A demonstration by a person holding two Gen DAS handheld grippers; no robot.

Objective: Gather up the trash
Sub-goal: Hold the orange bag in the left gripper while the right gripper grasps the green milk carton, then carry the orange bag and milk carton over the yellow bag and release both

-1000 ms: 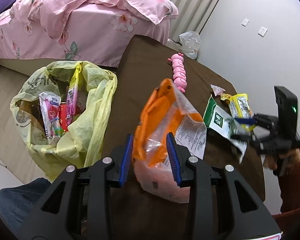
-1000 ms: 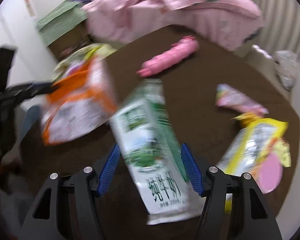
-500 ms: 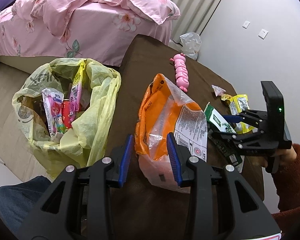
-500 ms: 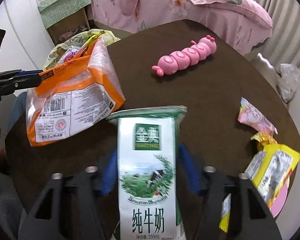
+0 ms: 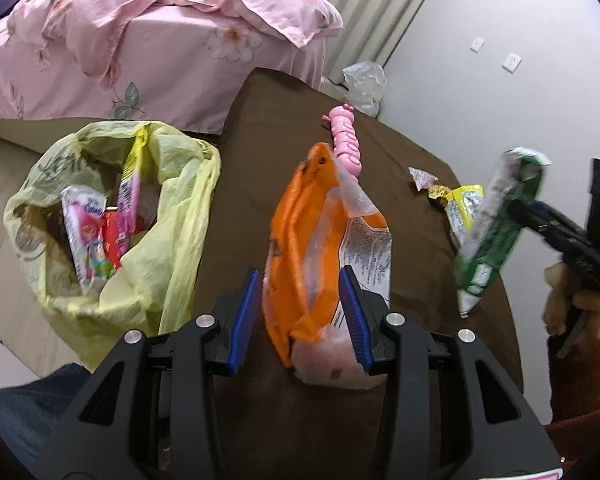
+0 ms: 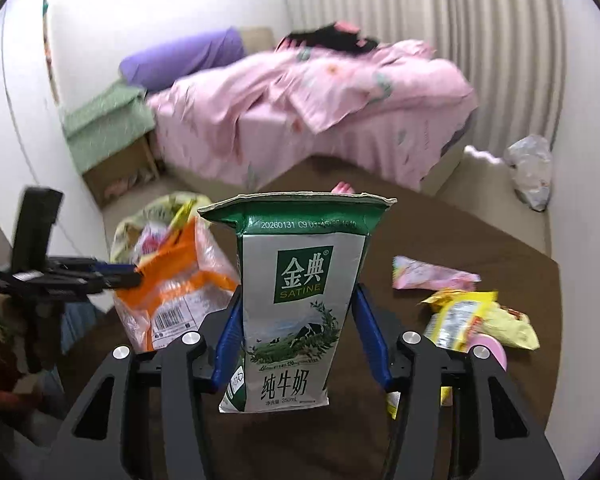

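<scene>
Green-and-white milk carton [image 6: 296, 312] sits upright between the right gripper [image 6: 298, 332] pads, blue fingers [image 6: 370, 336] pinching its sides near the lower half, printed face to the camera, torn top edge up. Left wrist view shows the same carton [image 5: 496, 232] tilted and lifted clear of the brown table [image 5: 260, 152], held out from the right gripper [image 5: 528, 212] in a person's hand [image 5: 572, 304] with a rust-red sleeve. Right jaws have just been closing, carton between them.

Orange snack bag [image 5: 320, 256] lies on the table between the left gripper [image 5: 300, 316] fingers; right pad [image 5: 354, 320] touches the bag, left pad stands a little apart, so not a firm pinch. Left jaws have just been opening, bag between them. Right wrist view shows the bag [image 6: 176, 280] at the left gripper's tip [image 6: 120, 272].

Yellow trash bag [image 5: 112, 220] is open just left of the table, wrappers inside. Pink caterpillar toy [image 5: 346, 136], pink candy wrapper [image 6: 432, 278] and yellow wrapper [image 6: 476, 320] lie on the table.

Versus half a second ago: carton was low by the table beside the orange bag, now raised and blurred; right view has swung up toward the pink bed [image 6: 320, 108]. Orange bag and trash bag unchanged.
</scene>
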